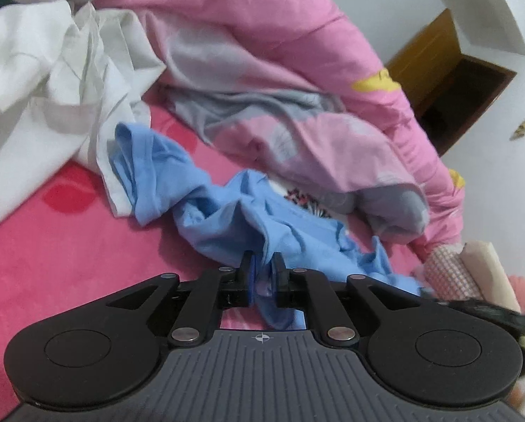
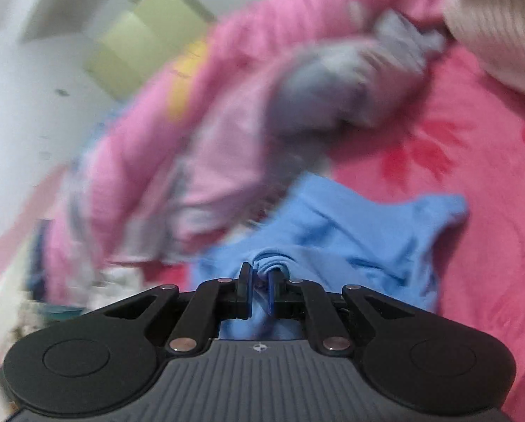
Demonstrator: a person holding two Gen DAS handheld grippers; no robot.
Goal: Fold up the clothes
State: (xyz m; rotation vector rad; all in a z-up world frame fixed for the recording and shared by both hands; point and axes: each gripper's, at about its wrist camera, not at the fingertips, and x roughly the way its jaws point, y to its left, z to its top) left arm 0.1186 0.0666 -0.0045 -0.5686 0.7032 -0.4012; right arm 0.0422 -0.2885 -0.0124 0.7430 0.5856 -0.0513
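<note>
The bed [image 1: 69, 246], under a pink flowered sheet, serves as the folding surface. A pink quilt [image 1: 297, 70] is heaped along its far side, probably pushed back to leave room. White cloth [image 1: 44, 88] lies bunched at the left of the left wrist view, its edge overlapping the blue garment [image 1: 199, 204], so it looks like laundry waiting its turn.

The blue garment lies crumpled on the sheet between the quilt and the white cloth, still unfolded. It is pinched in two places, which fits spreading it out flat before any fold.

The left gripper [image 1: 262, 267] points forward and down over the sheet. Its jaws are closed on a fold of the blue fabric, which hangs down between them.

The right gripper [image 2: 260, 274] has the same downward tilt. Its view is badly blurred, but its jaws seem clamped on a rolled-up bunch of the garment [image 2: 350, 232], with the quilt [image 2: 192, 123] just beyond.
</note>
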